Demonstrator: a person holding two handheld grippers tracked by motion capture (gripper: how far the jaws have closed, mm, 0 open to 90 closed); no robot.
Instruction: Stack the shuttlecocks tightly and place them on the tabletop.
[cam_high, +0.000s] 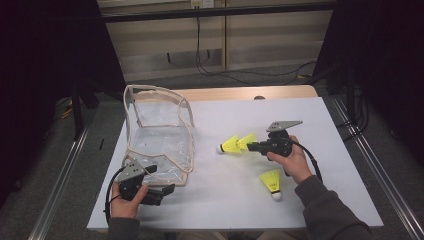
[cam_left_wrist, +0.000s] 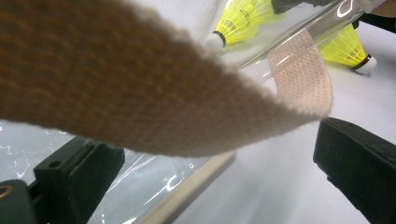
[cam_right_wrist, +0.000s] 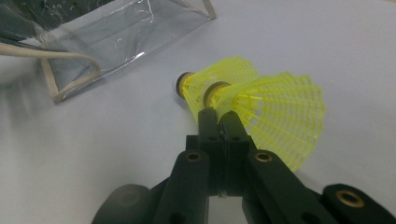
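Right at my near edge, the left gripper sits low on the table with its jaws spread wide; in the left gripper view the bag's woven strap drapes across just above them, and neither pad presses on it. I judge this hand is only waiting to steady the bag. Across on the other side, my right gripper has its jaws pressed together on the rim of a yellow shuttlecock. The right gripper view shows the pads pinching the mesh skirt, with a second one nested or lying right against it, cork ends pointing away from me. That pair's long axis runs roughly level, corks aimed left toward the clear bag, which stands just beyond the left hand with its open mouth facing up. So the bag lies to the left of the loaded gripper and a little apart, and the right hand is the one that has to carry across. The coming move, as I read it, needs a lift over the bag's rim. A third shuttlecock lies near the right wrist, cork toward me. The white tabletop is smooth and bare beyond. Past it I see grey floor, loose cables and dark curtains either side.
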